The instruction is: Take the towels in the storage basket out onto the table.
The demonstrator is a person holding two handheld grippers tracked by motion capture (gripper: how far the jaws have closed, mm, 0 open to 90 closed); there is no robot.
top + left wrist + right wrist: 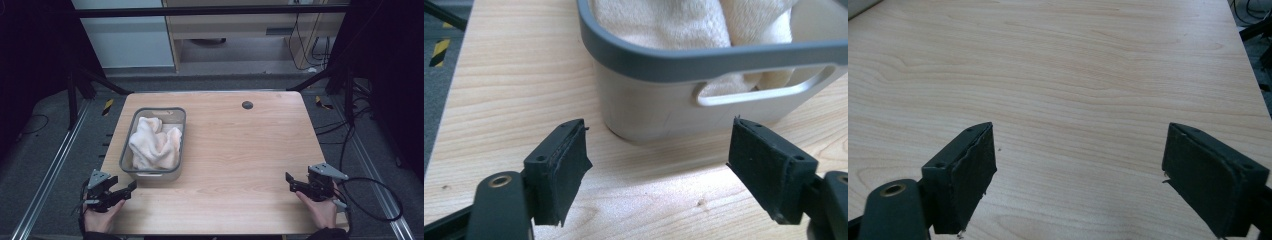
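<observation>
A grey plastic basket [177, 135] stands on the left half of the wooden table [240, 145], with a crumpled cream towel [155, 145] inside it. My left gripper [131, 188] is open at the table's near left corner, just in front of the basket's near end. In the left gripper view the basket [664, 107] with its handle slot sits close ahead of the open left gripper [659, 142], and the towel [674, 22] shows above the rim. My right gripper [291, 181] is open at the near right, over bare wood [1073, 75], with nothing between the jaws of the right gripper [1080, 150].
A small dark round grommet [247, 105] sits near the table's far edge. Cables [372, 200] trail off the right side onto the floor. Black frame legs and a cabinet stand beyond the far edge.
</observation>
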